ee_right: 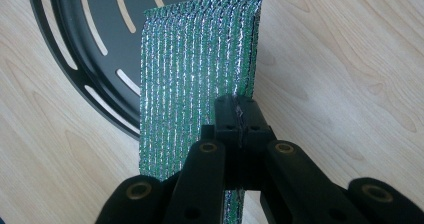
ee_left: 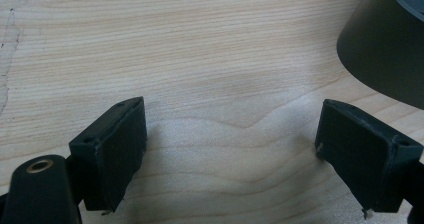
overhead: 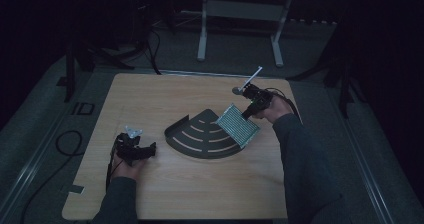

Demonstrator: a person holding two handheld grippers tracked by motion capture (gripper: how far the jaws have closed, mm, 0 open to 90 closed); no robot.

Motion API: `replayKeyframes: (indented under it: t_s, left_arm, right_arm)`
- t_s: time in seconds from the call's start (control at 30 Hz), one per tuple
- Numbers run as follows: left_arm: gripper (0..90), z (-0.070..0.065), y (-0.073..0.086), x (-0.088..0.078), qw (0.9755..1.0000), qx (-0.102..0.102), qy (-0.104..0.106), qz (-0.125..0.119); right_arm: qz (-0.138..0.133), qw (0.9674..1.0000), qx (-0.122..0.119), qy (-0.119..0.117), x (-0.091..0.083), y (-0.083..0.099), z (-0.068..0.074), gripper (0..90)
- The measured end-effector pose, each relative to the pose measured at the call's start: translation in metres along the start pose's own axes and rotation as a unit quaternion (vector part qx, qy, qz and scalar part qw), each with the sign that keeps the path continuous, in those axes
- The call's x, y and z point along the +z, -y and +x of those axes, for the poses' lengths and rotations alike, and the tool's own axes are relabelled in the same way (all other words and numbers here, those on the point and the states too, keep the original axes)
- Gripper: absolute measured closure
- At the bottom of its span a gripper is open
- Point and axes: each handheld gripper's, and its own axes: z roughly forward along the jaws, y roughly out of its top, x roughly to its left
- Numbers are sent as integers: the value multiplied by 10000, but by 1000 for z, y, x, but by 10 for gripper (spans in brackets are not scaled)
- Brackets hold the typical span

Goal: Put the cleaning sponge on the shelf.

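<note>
While my left gripper rests agape on the table, my right gripper clamps 1 green, apparently foil-like sheet above the black tray.

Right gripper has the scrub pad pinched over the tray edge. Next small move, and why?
Probably lower the green scouring pad flat onto the slotted black tray. The right gripper is shut on the pad's edge, and the pad hangs tilted over the tray's rim, seemingly above it. The left gripper sits open over bare table beside the tray, so it could steady the tray.
</note>
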Motion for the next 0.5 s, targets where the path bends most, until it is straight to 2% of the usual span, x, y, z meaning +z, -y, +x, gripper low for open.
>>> replayKeyframes:
  t_s: [0.5]
  left_arm:
    - [136,0,0,0,10000,12,4,7]
  right_arm:
    - [-6,10000,24,10,12,-11,2,896]
